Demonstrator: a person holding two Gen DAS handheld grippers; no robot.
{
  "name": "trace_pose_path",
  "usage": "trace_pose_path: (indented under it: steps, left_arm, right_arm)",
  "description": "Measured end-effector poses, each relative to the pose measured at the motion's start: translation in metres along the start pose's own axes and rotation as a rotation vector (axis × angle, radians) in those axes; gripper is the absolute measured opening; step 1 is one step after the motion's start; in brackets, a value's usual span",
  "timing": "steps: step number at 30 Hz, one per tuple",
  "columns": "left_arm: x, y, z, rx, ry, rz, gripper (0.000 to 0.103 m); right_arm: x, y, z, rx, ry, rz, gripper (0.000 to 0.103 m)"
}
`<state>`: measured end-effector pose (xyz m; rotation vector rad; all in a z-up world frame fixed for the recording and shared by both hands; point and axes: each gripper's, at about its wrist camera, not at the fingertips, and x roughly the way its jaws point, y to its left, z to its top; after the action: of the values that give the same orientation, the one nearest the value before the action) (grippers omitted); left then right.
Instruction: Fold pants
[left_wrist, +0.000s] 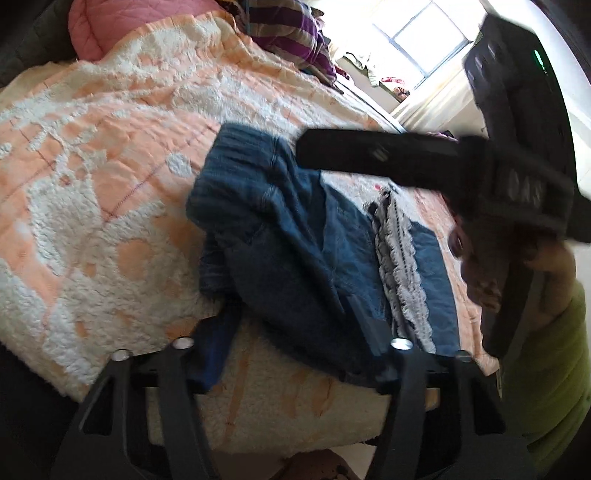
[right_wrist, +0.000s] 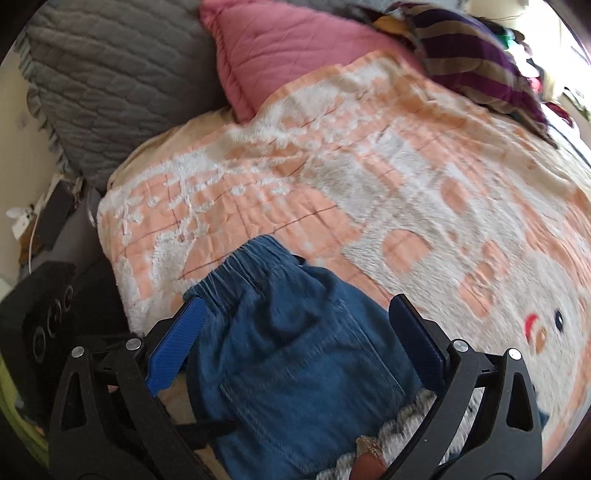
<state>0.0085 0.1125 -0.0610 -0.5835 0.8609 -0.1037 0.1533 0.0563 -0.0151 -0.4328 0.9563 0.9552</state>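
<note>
Blue denim pants (left_wrist: 280, 221) with an elastic waistband lie bunched on the bed. A strip of grey lace-trimmed fabric (left_wrist: 402, 277) lies along their right side. My left gripper (left_wrist: 290, 304) is at the pants' near edge. Its jaws stand partly apart, with the denim fold between the tips. My right gripper (left_wrist: 310, 149) reaches in from the right, blurred, over the waistband end. In the right wrist view that gripper (right_wrist: 297, 301) is wide open above the pants (right_wrist: 295, 350), its blue pads (right_wrist: 177, 343) on either side of the waistband and clear of the cloth.
An orange and white fleece blanket (left_wrist: 110, 184) covers the bed. A pink pillow (right_wrist: 288, 48), a grey quilted pillow (right_wrist: 110, 85) and purple striped bedding (right_wrist: 472, 66) sit at the head. A window (left_wrist: 424, 40) is beyond. A hand and a green sleeve (left_wrist: 554, 369) hold the right gripper.
</note>
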Motion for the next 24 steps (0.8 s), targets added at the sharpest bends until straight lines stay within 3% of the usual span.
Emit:
trace_pose_path:
  steps: [7, 12, 14, 19, 24]
  left_arm:
    - [0.004, 0.004, -0.001, 0.006, -0.002, -0.020, 0.050]
    - [0.006, 0.004, 0.000, -0.014, -0.002, -0.041, 0.054]
    - [0.006, 0.006, 0.000, -0.036, -0.005, -0.069, 0.059]
    - [0.009, -0.001, 0.001, -0.026, -0.001, -0.103, 0.079]
    - [0.010, -0.009, 0.005, -0.029, -0.004, -0.101, 0.086]
  right_arm:
    - [0.041, 0.007, 0.020, -0.045, 0.091, 0.015, 0.094]
    - [0.070, 0.006, 0.027, -0.012, 0.154, 0.094, 0.091]
    - [0.079, 0.004, 0.025, 0.012, 0.177, 0.134, 0.070]
    - [0.071, 0.006, 0.015, -0.024, 0.169, 0.163, 0.036]
    - [0.023, -0.014, 0.008, 0.037, 0.050, 0.230, 0.033]
